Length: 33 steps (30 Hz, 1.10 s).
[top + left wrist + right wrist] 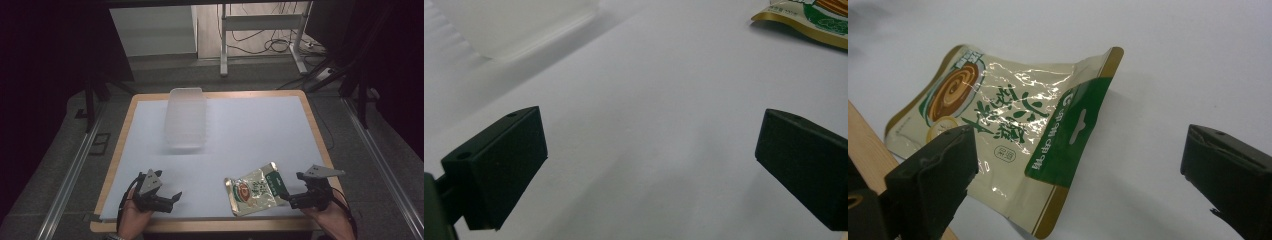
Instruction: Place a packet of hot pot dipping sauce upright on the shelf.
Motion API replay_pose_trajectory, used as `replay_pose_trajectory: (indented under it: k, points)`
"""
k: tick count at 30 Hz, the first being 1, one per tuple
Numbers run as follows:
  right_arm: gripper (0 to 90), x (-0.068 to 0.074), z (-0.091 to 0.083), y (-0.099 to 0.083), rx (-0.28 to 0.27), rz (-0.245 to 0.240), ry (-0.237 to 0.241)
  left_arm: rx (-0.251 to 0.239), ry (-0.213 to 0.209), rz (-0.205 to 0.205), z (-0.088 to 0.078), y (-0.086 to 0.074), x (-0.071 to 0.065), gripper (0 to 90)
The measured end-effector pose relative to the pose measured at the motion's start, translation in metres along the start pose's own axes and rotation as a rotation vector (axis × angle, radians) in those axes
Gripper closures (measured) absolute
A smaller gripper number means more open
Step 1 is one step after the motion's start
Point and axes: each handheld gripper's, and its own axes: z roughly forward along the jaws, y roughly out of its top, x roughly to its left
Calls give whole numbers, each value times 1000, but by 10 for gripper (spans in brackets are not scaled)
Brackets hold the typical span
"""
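Hands at the near table edge each hold a gripper with jaws spread and empty; the right gripper (pixel 295 199) sits just beside the snack pouch (pixel 255 190), whose green header end points toward it, long axis running left-near to right-far. Left gripper (pixel 167 197) rests well apart from it. Farther back stands a clear plastic container (pixel 186 117).

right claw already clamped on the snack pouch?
No. In the right gripper view the right claw stands wide open, the snack pouch lying free on the table.
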Motion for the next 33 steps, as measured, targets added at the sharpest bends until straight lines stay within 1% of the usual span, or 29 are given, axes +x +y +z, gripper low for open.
replay_pose_trajectory:
  k: [2,3,4,9,12,13,14,15,16,17,18,20,22,24,25,26,28,30,33]
  points:
    - [58,1,2,2,33,-3,-6,0,0,1,0,0,0,1]
    - [67,2,3,2,39,-8,2,0,-1,2,0,0,0,2]
    - [86,2,4,3,45,-6,3,-1,0,3,0,0,0,2]
    - [124,0,7,6,65,2,17,-2,0,6,0,0,-1,3]
    - [274,2,10,8,88,-23,10,-2,0,9,0,0,-1,4]
    - [274,2,10,8,88,-23,10,-2,0,9,0,0,-1,4]
    - [313,2,12,10,96,-19,12,-1,-1,12,1,0,-1,4]
    - [313,2,12,10,96,-19,12,-1,-1,12,1,0,-1,4]
    - [345,2,14,11,108,-24,14,-2,-2,14,1,0,-1,4]
    - [345,2,14,11,108,-24,14,-2,-2,14,1,0,-1,4]
    - [382,1,16,11,118,-26,25,-3,-2,15,1,0,-1,4]
    - [397,1,19,12,130,-29,29,-2,-2,16,1,0,-2,5]
    - [405,1,22,13,151,-37,43,-1,-2,18,1,0,-2,5]
    - [403,1,23,13,159,-43,40,-1,-3,19,1,1,-2,5]
    - [392,2,26,13,173,-44,64,1,-2,19,1,0,-2,5]
    - [392,2,26,13,173,-44,64,1,-2,19,1,0,-2,4]
    - [432,4,29,16,181,-59,68,0,-2,21,1,1,-2,5]
    - [486,6,30,17,186,-81,56,0,-1,22,1,1,-2,5]
    - [560,8,34,19,197,-100,55,0,-1,25,1,1,-2,5]
